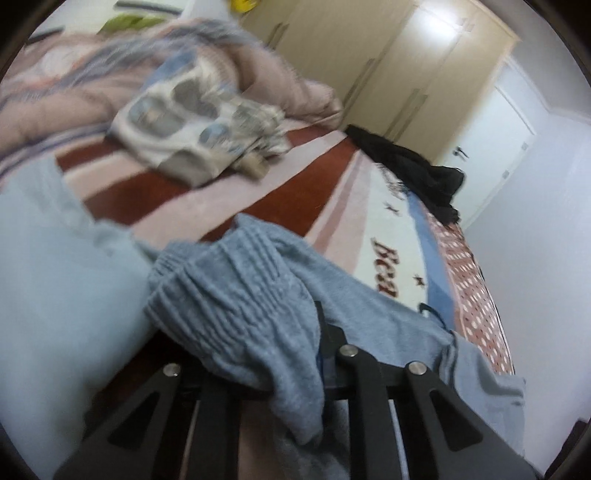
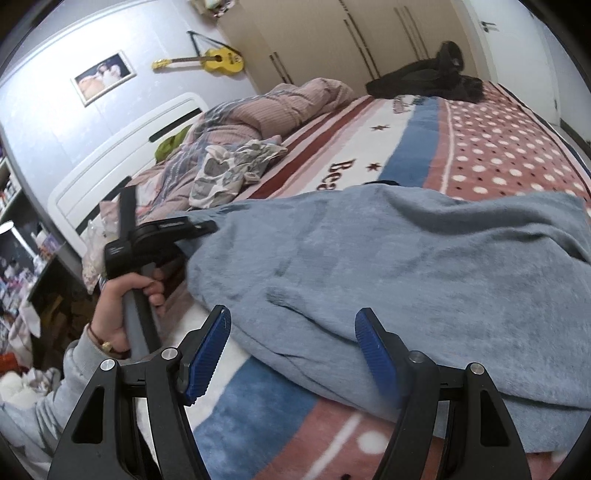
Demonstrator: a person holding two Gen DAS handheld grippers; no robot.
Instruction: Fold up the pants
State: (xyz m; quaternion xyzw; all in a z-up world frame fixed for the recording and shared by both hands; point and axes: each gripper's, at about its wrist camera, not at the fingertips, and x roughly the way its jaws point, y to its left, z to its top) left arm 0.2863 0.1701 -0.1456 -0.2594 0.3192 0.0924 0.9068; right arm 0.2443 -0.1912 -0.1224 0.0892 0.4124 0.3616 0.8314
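The grey-blue pants [image 2: 388, 258] lie spread across the bed blanket [image 2: 498, 155]. In the left wrist view my left gripper [image 1: 295, 354] is shut on the ribbed waistband of the pants [image 1: 240, 306], which bunches over its fingers and hides the tips. The right wrist view shows the left gripper [image 2: 192, 229] at the pants' left end, held by a hand. My right gripper [image 2: 295, 354] is open and empty, its blue pads [image 2: 207, 354] just above the near edge of the pants.
A patterned white-grey garment [image 2: 229, 173] lies near the pink quilt [image 2: 266, 110] at the headboard. A black garment [image 2: 428, 77] lies at the bed's far edge. Wardrobes [image 2: 332, 33] and a door stand behind. Cluttered shelves are at the left.
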